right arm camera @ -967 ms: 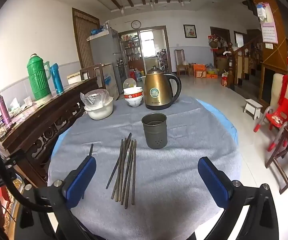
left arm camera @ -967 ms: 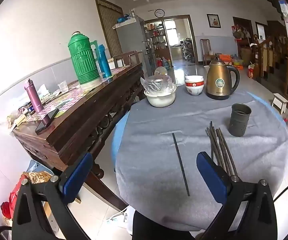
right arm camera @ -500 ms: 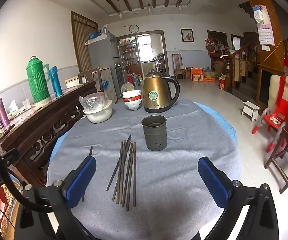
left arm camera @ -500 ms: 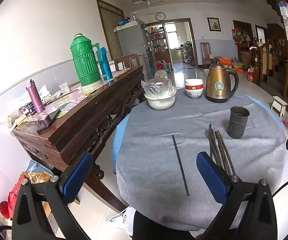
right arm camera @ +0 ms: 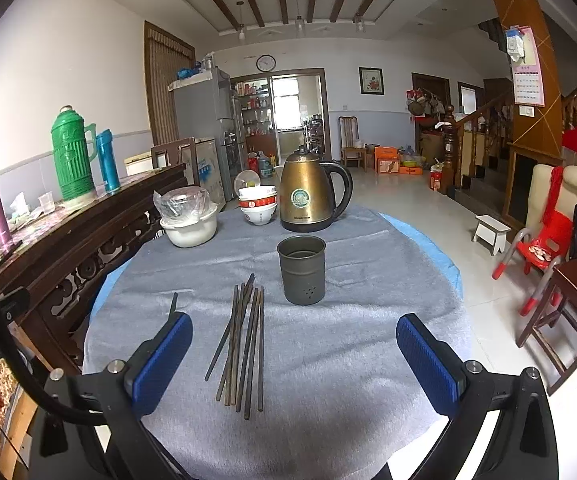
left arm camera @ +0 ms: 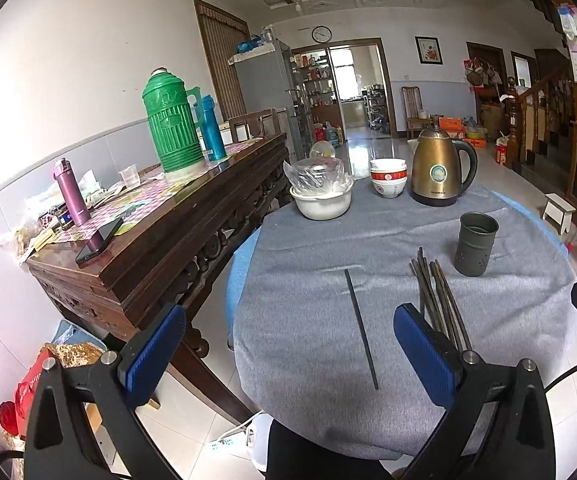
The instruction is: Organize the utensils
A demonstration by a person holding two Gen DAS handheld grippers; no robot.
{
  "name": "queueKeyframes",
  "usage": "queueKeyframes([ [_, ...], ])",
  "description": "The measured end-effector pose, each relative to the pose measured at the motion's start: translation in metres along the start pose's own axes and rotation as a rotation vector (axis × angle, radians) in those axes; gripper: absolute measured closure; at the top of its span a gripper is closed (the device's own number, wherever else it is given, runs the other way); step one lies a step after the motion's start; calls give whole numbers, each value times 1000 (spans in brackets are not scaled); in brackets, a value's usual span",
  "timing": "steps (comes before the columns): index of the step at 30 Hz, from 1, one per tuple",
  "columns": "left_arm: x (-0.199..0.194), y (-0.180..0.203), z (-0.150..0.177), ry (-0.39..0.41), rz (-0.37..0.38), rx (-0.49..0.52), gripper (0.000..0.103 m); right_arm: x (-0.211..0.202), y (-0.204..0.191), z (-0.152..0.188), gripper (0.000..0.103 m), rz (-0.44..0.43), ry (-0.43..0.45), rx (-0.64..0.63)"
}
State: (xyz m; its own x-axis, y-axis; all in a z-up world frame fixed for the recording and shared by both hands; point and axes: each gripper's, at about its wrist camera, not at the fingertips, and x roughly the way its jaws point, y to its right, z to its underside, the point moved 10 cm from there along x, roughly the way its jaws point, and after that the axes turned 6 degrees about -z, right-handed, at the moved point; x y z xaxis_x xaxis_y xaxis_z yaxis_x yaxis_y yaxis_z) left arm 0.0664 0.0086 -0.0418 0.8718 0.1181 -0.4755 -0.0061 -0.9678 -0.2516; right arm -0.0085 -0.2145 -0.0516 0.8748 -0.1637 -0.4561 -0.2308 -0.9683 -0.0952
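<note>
On the grey-clothed round tabletop, dark wooden chopsticks lie outside the empty grey metal holder; both grippers' fingers gape wide, holding nothing.

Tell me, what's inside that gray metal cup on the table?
Nothing shows inside the gray metal cup: from the right wrist view only its dark inner wall appears near the rim. Its bottom is hidden by the wall. The chopsticks lie outside, on the gray cloth.
</note>
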Motion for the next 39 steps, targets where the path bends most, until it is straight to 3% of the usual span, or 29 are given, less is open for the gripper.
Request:
queueKeyframes([
  [39, 10, 14, 9, -43, 39, 43, 0, 12, -2, 6, 0, 22, -49, -20],
])
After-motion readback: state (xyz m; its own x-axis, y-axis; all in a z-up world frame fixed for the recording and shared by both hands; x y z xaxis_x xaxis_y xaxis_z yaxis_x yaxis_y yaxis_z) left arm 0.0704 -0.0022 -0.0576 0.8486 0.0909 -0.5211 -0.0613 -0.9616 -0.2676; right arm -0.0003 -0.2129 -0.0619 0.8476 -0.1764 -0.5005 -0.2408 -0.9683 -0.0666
